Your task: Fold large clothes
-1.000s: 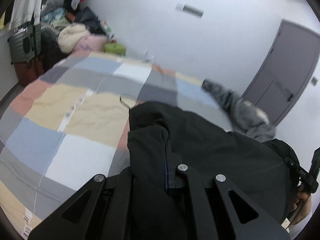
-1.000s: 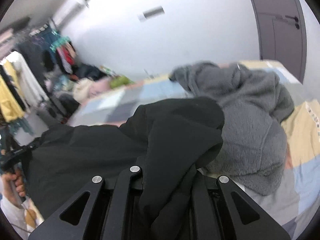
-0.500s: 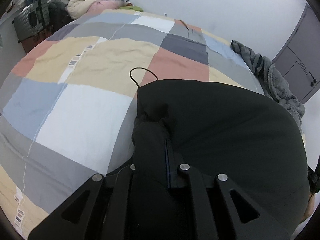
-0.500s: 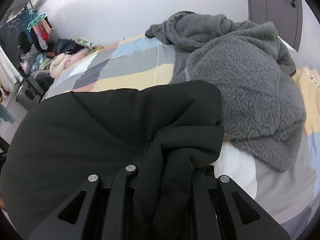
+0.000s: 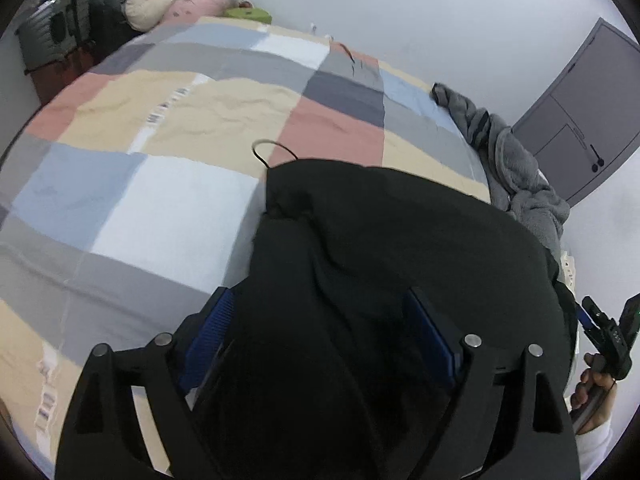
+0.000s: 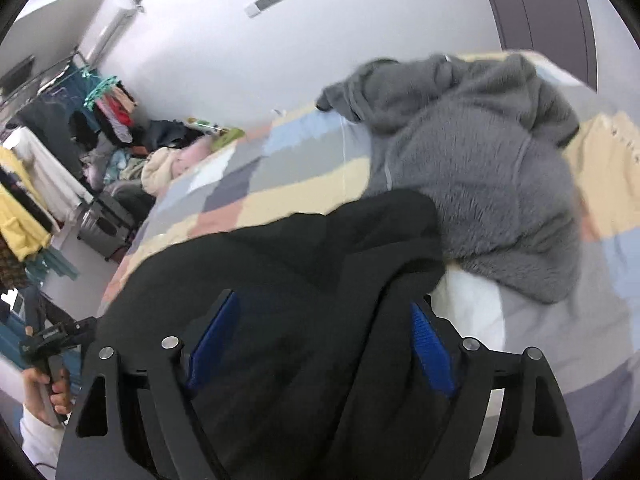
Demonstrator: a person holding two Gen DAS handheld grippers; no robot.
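Note:
A large black garment (image 5: 400, 248) lies on the patchwork bedspread (image 5: 168, 184), spread between both grippers; a thin black loop sticks out at its far edge. My left gripper (image 5: 320, 312) is open, its blue-padded fingers (image 5: 212, 324) wide apart with the black cloth lying loose between them. In the right wrist view the same black garment (image 6: 280, 264) drapes between my right gripper's (image 6: 324, 320) open fingers (image 6: 430, 348). Each view shows the other gripper in a hand at its edge.
A grey fleece garment (image 6: 472, 160) lies heaped on the bed just right of the black one. A grey door (image 5: 580, 120) stands behind it. A clothes rack (image 6: 48, 152), a suitcase and piled clothes stand beyond the bed's far left corner.
Both grippers went from shut on the black garment to open, letting its corners go on the bed. The garment has settled lower onto the bedspread.

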